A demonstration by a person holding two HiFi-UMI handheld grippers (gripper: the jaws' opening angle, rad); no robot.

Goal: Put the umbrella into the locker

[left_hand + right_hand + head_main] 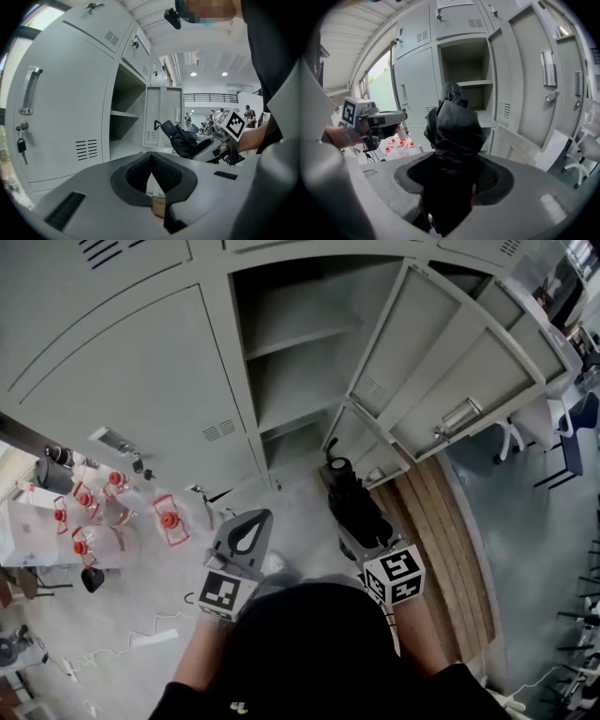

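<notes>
A folded black umbrella sticks out ahead of my right gripper, whose jaws are shut on its bundled fabric. In the right gripper view the umbrella hides most of the space between the jaws of the right gripper, and its handle end points at the open locker. The locker stands straight ahead with its door swung out to the right and a shelf inside. My left gripper hangs beside the umbrella on the left, shut with nothing in it. In its own view the left gripper shows its jaws meeting.
Closed locker doors stand left of the open one, with keys hanging in a lock. Several clear bottles with red caps sit on the floor at the left. A wooden platform lies on the right, with a white chair beyond it.
</notes>
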